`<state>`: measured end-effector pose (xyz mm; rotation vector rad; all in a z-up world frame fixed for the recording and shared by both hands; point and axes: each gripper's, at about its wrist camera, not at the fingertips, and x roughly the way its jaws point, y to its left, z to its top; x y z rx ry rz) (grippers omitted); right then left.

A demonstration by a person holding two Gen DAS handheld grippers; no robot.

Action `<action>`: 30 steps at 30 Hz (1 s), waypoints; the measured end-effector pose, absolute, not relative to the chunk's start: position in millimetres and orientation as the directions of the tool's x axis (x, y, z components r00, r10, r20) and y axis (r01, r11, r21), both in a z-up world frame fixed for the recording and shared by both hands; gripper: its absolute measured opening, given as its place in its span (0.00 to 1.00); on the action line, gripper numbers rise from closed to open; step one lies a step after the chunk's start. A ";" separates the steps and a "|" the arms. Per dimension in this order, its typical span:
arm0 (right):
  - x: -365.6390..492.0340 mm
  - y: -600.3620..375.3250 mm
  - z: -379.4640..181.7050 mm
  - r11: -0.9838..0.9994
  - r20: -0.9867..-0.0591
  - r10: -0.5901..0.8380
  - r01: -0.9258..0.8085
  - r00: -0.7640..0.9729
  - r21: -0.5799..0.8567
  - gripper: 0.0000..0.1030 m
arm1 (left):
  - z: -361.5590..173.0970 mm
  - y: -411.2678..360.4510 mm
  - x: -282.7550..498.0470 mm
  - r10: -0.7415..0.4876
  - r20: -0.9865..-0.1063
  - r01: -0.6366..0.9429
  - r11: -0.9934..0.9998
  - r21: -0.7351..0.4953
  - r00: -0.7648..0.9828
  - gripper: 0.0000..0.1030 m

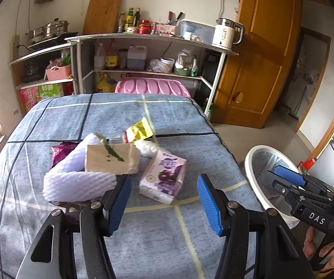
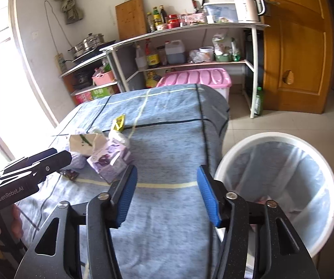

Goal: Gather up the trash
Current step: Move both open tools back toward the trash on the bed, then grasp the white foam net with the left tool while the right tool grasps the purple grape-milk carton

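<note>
Both the left gripper [image 1: 164, 203] and right gripper [image 2: 164, 196] gape empty. Trash [image 1: 111, 160] heaps on the bench [image 1: 143, 237], partly overlapping; the bin's [image 2: 277, 139] contents are blurred.

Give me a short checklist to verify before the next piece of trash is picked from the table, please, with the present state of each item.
1. Left gripper empty, jaws apart: ok.
2. Right gripper empty, jaws apart: ok.
3. Trash bin open, lined, beside the table: ok.
4. Trash left on the table: purple carton, brown paper bag, white foam net, yellow wrapper: ok.
5. Purple carton free of the pile: ok.
6. How full the bin is: cannot tell.
</note>
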<state>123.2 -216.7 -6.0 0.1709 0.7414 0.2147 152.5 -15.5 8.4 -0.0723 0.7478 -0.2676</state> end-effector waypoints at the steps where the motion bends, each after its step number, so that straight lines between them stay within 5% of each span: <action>1: 126.5 -211.1 -7.2 0.961 -0.649 0.266 -0.141 0.712 0.239 0.59 | 7.4 -6.0 153.3 -0.248 -0.663 0.191 0.969 -0.158 0.706 0.57; 10: 158.0 -164.3 -32.3 0.939 -0.695 0.339 -0.185 0.634 0.289 0.62 | -6.3 55.8 159.5 -0.134 -0.671 0.065 0.990 -0.126 0.729 0.64; 20: 191.5 -124.2 -43.1 0.936 -0.711 0.346 -0.171 0.612 0.308 0.63 | -21.2 100.2 174.9 -0.131 -0.684 0.038 0.988 -0.149 0.717 0.70; 23: 203.0 -115.7 -46.6 0.937 -0.726 0.341 -0.149 0.597 0.317 0.73 | -22.1 102.3 180.5 -0.143 -0.680 0.055 0.987 -0.150 0.719 0.71; 30: 216.3 -95.8 -58.2 0.964 -0.776 0.262 -0.126 0.574 0.232 0.76 | -30.7 109.4 204.1 -0.169 -0.696 0.069 0.983 -0.169 0.698 0.71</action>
